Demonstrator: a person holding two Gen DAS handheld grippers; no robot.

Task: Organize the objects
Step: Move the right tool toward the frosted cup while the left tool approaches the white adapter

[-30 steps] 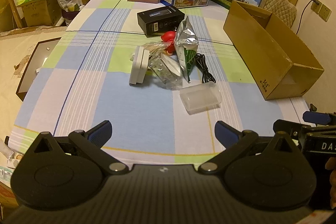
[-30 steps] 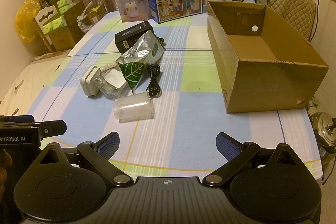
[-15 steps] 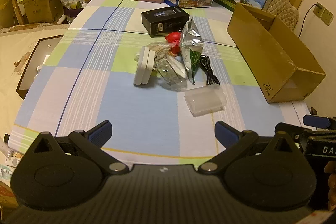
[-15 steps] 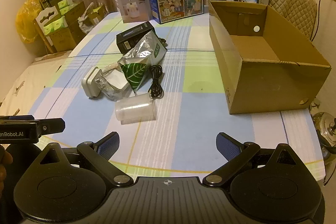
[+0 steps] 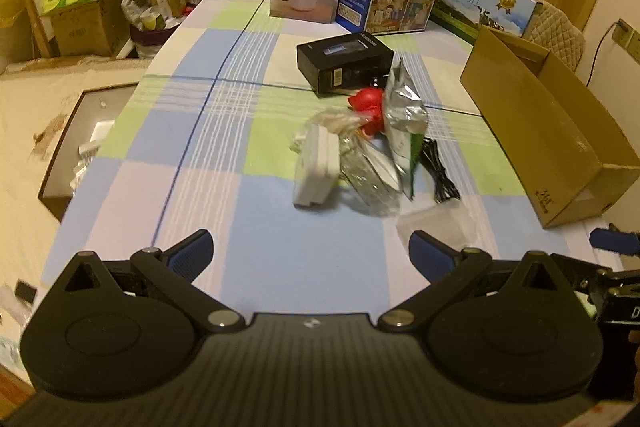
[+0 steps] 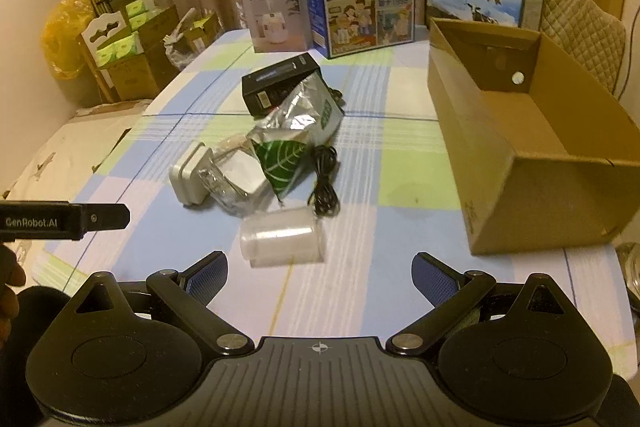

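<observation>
Clutter lay heaped at twelve o'clock, cardboard box at two, seemingly awaiting it; both tongs, left gripper and right gripper, gaped wide, empty.

My left gripper hangs with its blue-padded fingers spread wide, nothing between them. My right gripper sits level beside it, jaws equally wide and empty. A fingertip of my left hand shows at its left edge.
</observation>
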